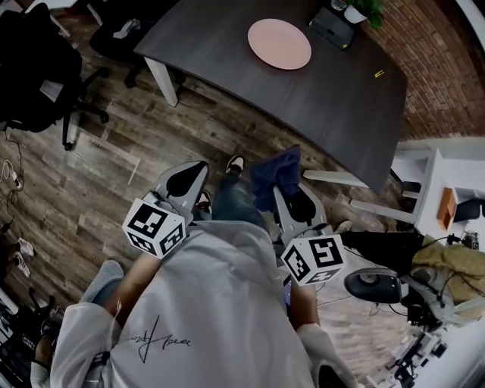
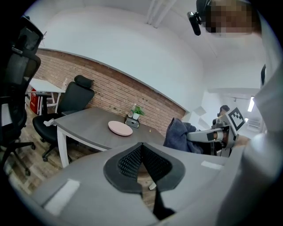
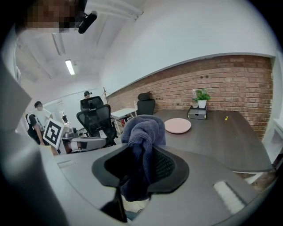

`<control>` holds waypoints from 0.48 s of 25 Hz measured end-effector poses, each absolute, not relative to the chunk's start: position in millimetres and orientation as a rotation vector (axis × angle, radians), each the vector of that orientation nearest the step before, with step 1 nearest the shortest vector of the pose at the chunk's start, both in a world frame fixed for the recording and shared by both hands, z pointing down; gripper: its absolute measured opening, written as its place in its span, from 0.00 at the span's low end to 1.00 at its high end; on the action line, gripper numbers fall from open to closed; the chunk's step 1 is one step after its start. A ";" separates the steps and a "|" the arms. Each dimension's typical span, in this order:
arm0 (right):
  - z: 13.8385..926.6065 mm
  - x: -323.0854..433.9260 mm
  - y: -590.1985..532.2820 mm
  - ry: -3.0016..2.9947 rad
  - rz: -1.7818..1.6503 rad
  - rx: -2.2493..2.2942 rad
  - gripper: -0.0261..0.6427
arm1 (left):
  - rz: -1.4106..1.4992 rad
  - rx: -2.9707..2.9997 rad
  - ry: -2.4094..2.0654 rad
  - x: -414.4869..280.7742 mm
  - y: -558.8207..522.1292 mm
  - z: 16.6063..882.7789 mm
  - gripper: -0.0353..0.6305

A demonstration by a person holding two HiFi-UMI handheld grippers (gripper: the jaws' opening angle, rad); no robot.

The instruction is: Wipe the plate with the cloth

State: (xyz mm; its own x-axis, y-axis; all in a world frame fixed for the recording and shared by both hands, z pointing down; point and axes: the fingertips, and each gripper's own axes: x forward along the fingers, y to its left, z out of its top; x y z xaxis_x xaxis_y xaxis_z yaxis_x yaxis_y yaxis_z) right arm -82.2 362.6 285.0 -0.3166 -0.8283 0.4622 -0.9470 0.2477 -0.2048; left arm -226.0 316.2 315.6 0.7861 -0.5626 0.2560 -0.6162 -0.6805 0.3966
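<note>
head view: the person stands back from the table (image 1: 341, 98), so the step in hand looks like the approach, with no wiping begun. right claw (image 3: 142, 170) is clenched on the dark blue cloth (image 3: 141, 130); the cloth bunches in a wad above the jaws and a tail hangs below them. left claw (image 2: 143, 164) has its jaws together with nothing between. plate (image 1: 280, 43) lies well ahead of both claws, flat on the table top, slightly left of the right claw's line. a potted plant (image 1: 364, 9) stands beyond the plate. to do this well, i judge: come close to the table first, then lower the right claw so the soft wad meets the plate, not the jaw tips. keep the grip firm. the smooth top may let the plate slide, so the left claw at the near rim could steady it. plate looks round, pale pink, shallow, matte and empty; any dirt is too far off to tell.
</note>
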 end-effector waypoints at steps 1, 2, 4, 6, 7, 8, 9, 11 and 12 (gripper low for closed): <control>284.5 -80.8 357.2 -2.260 0.650 1.655 0.22 | 0.147 2.505 -0.882 -226.0 311.2 315.8 0.06; 284.2 -80.2 351.2 -2.260 0.641 1.653 0.22 | 0.141 2.502 -0.881 -226.4 306.0 316.5 0.06; 284.0 -76.9 338.1 -2.262 0.626 1.652 0.22 | 0.144 2.496 -0.880 -225.9 295.3 319.1 0.06; 283.9 -67.6 324.8 -2.257 0.616 1.656 0.22 | 0.160 2.495 -0.883 -221.5 285.3 321.7 0.06; 283.9 -61.4 318.1 -2.253 0.612 1.659 0.22 | 0.167 2.495 -0.882 -218.1 280.3 322.6 0.06; 284.1 -55.1 310.7 -2.249 0.608 1.660 0.22 | 0.171 2.495 -0.880 -214.5 274.8 323.0 0.06; 284.1 -48.8 302.3 -2.247 0.603 1.660 0.22 | 0.174 2.497 -0.878 -210.8 268.2 323.0 0.06; 282.8 -36.4 282.1 -2.250 0.588 1.665 0.22 | 0.183 2.505 -0.878 -202.9 251.5 322.7 0.06; 281.2 -29.7 270.6 -2.256 0.580 1.676 0.22 | 0.190 2.508 -0.878 -198.6 241.5 323.0 0.06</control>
State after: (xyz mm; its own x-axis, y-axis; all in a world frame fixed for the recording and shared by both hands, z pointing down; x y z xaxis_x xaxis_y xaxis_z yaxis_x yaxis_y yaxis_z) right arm -29.7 270.6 281.2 -0.2938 -0.8470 0.4430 -0.9557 0.2505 -0.1549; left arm -198.6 241.5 323.0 0.7852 -0.5532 0.2782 -0.6187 -0.6830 0.3883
